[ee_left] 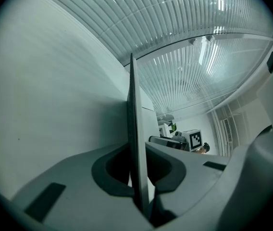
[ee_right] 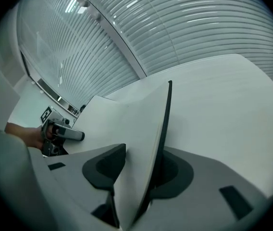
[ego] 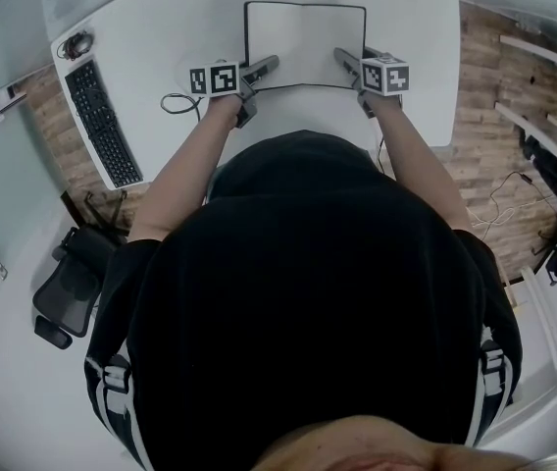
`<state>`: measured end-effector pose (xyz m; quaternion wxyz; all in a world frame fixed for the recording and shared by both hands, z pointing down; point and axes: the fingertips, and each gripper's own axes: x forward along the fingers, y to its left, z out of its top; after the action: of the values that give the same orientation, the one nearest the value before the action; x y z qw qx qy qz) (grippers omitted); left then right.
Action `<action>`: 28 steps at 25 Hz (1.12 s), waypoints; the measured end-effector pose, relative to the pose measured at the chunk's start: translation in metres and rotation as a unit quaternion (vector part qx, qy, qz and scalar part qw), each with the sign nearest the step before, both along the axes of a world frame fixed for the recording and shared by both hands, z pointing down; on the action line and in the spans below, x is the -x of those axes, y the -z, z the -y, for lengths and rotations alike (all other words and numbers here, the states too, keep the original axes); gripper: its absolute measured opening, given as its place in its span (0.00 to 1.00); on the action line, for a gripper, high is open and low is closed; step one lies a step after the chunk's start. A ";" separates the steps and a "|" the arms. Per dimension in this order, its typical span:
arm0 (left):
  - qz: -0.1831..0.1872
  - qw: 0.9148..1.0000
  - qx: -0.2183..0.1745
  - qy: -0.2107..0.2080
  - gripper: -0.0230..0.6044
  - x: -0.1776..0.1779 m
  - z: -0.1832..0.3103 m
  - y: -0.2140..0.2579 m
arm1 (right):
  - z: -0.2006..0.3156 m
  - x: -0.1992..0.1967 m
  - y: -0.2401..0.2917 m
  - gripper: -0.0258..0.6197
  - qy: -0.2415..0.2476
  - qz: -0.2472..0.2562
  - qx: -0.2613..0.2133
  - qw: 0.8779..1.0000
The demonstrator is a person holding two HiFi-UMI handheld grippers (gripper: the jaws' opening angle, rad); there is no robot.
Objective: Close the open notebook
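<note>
An open notebook (ego: 303, 42) with blank pages and a dark cover lies flat on the white desk (ego: 411, 27). My left gripper (ego: 269, 65) is at its near left corner, shut on the thin left edge, which stands between the jaws in the left gripper view (ee_left: 132, 129). My right gripper (ego: 342, 57) is at the near right corner. Its jaws stand wide, and the right cover and pages (ee_right: 143, 129) sit loosely between them. Each gripper shows small in the other's view: the right gripper (ee_left: 175, 141) and the left gripper (ee_right: 62, 134).
A black keyboard (ego: 102, 121) and a mouse (ego: 77, 44) lie at the desk's left end, with a looped cable (ego: 176, 103) near my left hand. A black office chair (ego: 73, 273) stands on the floor at the left. Window blinds rise behind the desk.
</note>
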<state>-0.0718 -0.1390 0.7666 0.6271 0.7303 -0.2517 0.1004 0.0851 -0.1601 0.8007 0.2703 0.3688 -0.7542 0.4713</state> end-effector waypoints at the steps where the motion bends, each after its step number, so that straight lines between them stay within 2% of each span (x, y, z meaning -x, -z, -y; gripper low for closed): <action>1: 0.000 1.000 0.001 0.000 0.12 0.000 0.000 -0.001 | 0.000 -0.001 -0.001 0.33 -0.005 0.000 0.003 1.000; 11: 0.009 1.000 -0.003 0.003 0.12 -0.001 -0.006 0.006 | -0.014 -0.043 -0.002 0.33 -0.045 -0.034 0.007 0.998; 15: 0.015 1.000 -0.003 0.002 0.12 0.003 -0.009 0.006 | -0.024 -0.051 -0.001 0.25 -0.050 -0.040 0.002 0.998; 20: 0.020 1.000 -0.008 0.000 0.12 0.005 -0.011 0.010 | -0.031 -0.043 0.006 0.13 -0.039 -0.046 -0.011 0.998; 28: 0.035 0.999 -0.012 -0.012 0.12 0.002 -0.008 0.014 | -0.035 -0.041 -0.001 0.11 -0.025 -0.057 -0.009 0.998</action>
<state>-0.0740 -0.1307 0.7525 0.6076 0.7370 -0.2659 0.1302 0.1265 -0.1255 0.8019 0.2975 0.4165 -0.7321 0.4495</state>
